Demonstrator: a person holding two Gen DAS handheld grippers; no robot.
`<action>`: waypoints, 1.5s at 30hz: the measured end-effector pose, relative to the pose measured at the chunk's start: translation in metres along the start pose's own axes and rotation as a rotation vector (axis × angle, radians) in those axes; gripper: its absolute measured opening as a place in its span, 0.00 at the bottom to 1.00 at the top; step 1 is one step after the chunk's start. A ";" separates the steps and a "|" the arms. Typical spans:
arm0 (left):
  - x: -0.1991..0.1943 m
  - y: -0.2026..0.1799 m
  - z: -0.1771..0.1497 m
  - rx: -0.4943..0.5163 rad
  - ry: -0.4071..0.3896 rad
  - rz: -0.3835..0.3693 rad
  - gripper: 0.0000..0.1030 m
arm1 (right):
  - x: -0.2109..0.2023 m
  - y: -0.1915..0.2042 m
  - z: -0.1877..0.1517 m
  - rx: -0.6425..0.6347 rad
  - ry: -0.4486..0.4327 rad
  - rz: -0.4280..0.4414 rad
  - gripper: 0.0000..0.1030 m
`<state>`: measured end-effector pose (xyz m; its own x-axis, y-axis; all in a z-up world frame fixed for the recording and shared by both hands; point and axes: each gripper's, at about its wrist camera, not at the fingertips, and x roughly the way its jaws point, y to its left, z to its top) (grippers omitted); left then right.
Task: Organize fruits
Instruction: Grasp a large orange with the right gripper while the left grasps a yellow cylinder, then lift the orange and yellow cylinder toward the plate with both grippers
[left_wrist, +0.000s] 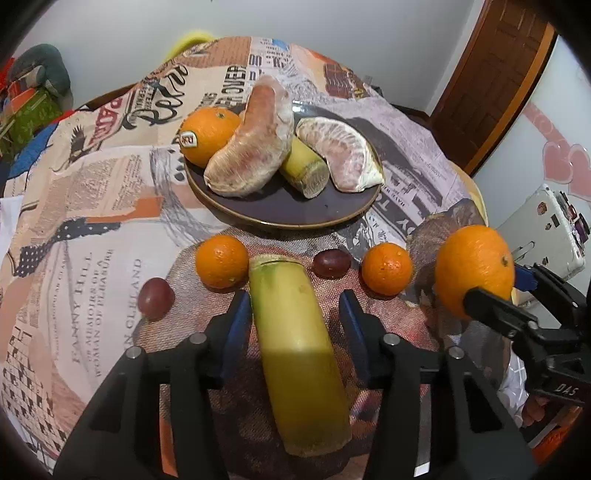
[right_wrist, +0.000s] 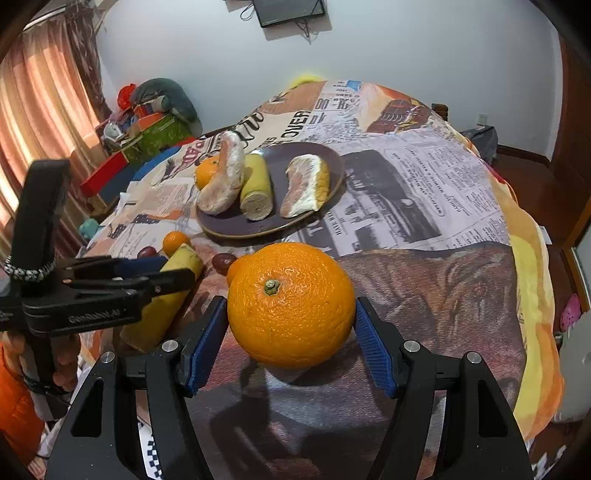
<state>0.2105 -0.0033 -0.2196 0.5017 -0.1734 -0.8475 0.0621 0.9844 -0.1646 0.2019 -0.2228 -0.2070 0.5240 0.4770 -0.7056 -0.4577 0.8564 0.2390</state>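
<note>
**Between your jaws: cane left, orange right**

Over the newsprint cloth (left_wrist: 92, 221), your left gripper (left_wrist: 295, 321) straddles a cane piece (left_wrist: 295, 350); its left pad touches, the right stands apart. Your right gripper (right_wrist: 291, 332) grips the big orange (right_wrist: 291, 304), lifted clear of the cloth, near the plate (left_wrist: 288, 210) holding pomelo, cane and an orange.
</note>
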 end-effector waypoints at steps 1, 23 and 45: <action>0.002 0.000 0.000 -0.003 0.002 0.003 0.48 | 0.000 -0.001 0.000 0.004 -0.001 0.002 0.63; -0.038 -0.002 0.004 -0.015 -0.070 -0.062 0.36 | -0.019 -0.007 0.012 0.025 -0.067 0.005 0.63; -0.061 -0.035 0.066 0.058 -0.221 -0.083 0.36 | -0.023 -0.017 0.049 0.032 -0.168 0.016 0.63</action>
<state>0.2345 -0.0256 -0.1286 0.6687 -0.2497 -0.7003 0.1574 0.9681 -0.1949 0.2327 -0.2383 -0.1617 0.6311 0.5144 -0.5805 -0.4452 0.8531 0.2720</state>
